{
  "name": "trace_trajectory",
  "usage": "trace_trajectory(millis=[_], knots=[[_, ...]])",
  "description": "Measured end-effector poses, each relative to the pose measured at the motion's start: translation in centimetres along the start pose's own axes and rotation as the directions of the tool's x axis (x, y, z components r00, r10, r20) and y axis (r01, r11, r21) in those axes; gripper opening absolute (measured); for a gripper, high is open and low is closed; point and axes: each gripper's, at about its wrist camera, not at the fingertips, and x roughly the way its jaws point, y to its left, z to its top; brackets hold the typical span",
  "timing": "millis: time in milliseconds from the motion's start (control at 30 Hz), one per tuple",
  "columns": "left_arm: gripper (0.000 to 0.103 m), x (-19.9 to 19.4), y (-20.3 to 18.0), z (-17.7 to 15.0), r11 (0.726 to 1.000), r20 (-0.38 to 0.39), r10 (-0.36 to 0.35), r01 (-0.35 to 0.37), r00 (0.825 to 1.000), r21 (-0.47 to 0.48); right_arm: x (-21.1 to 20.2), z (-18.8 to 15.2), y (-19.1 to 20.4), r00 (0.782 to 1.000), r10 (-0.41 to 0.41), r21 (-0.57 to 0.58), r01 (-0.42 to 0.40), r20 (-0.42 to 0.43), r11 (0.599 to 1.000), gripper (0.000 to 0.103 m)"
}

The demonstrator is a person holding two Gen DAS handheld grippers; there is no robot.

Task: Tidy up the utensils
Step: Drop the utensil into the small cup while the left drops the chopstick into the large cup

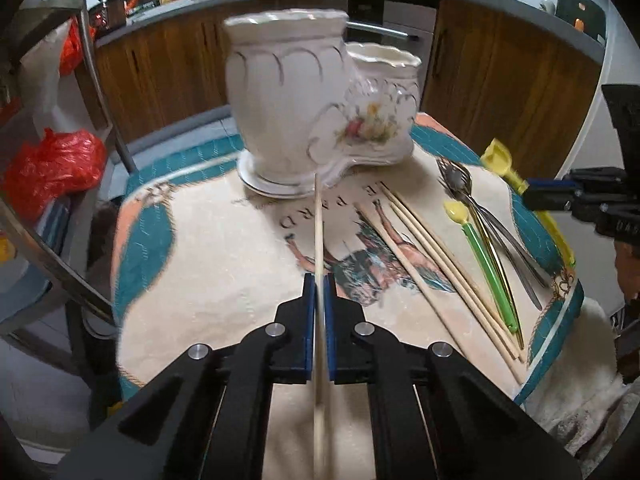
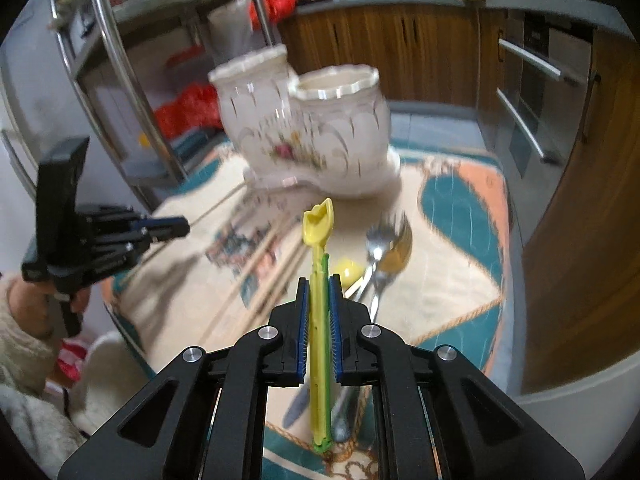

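The left gripper [image 1: 319, 280] had its blue-padded fingers clamped on a thin pale wooden chopstick [image 1: 318, 216], whose far tip pointed at the base of the white ceramic twin-cup utensil holder with painted flowers [image 1: 320, 96], standing at the far side of the printed teal-and-peach cloth [image 1: 192, 248]. The right gripper [image 2: 319, 284] gripped a yellow-and-green plastic spoon [image 2: 318, 240] between its closed fingers, raised above the cloth. To the right lay three more chopsticks [image 1: 432, 264], a green-handled plastic spoon [image 1: 480, 256] and metal forks [image 1: 472, 200], close together.
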Motion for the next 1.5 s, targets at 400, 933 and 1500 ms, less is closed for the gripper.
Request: trace_trajectory(millis=[400,933,1500], knots=[[0.004,-8.2,0.8,3.4,0.989,0.261,-0.145,0.143,0.954,0.027,-4.2,5.2,0.3,0.967,0.028,-0.005,-0.028,0.252,1.0,0.011],[0.004,-5.7,3.9,15.5,0.971,0.586,-0.148,0.231,0.797,-0.068,-0.9,13.9,-2.0,0.86,0.05,0.121,-0.129,0.508,0.984,0.011],[0.004,1.0,3.1,16.7,0.987,0.631,0.032,0.074,0.775,-0.141,5.2,15.2,-3.4,0.84,-0.057,0.181,-0.05,0.54,0.982,0.011]])
